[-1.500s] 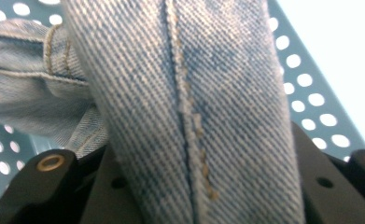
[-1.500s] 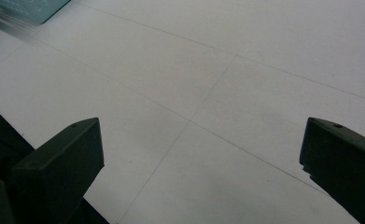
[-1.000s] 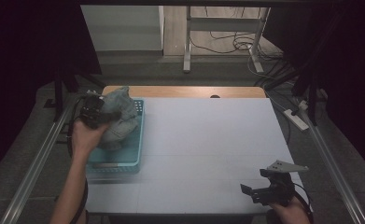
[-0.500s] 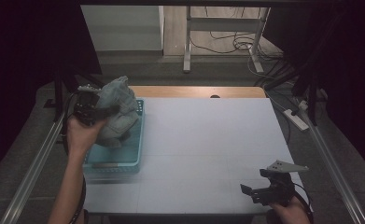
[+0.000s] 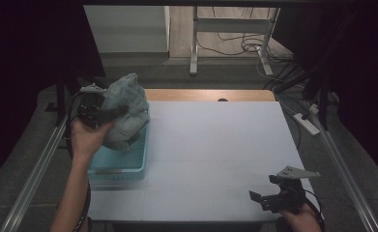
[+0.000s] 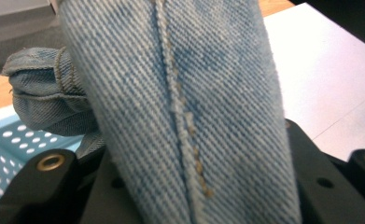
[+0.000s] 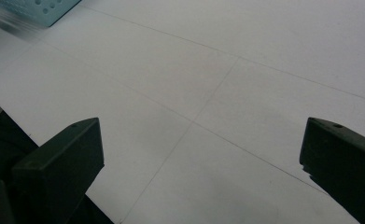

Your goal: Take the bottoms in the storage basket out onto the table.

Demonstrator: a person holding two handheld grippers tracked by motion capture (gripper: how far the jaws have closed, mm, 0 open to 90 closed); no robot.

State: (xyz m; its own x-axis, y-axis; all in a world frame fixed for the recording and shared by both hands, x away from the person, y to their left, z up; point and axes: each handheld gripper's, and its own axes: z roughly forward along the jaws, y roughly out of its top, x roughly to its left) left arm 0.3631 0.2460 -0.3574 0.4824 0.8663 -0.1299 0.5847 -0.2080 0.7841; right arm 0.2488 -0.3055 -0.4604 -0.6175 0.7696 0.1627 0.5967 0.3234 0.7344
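Note:
A bundle of light blue denim (image 5: 127, 107) hangs above the pale blue perforated basket (image 5: 116, 167) at the table's left side. My left gripper (image 5: 110, 112) is shut on it, held in a hand that reaches in from the left. In the left gripper view a thick fold of the denim (image 6: 180, 93) with a stitched seam is clamped between the black jaws, and the basket (image 6: 10, 140) lies below at the left. My right gripper (image 5: 265, 188) sits low at the table's front right, open. Its view shows wide-apart jaws over the bare white table (image 7: 217, 56).
The white table (image 5: 215, 145) has a wooden strip along its far edge. Metal rails run along both sides. A power strip (image 5: 306, 123) and cables lie on the floor at the right. A corner of the basket (image 7: 35, 7) shows in the right gripper view.
My left gripper has risen with the denim, lifting the bundle higher out of the basket. The right gripper has stayed where it was.

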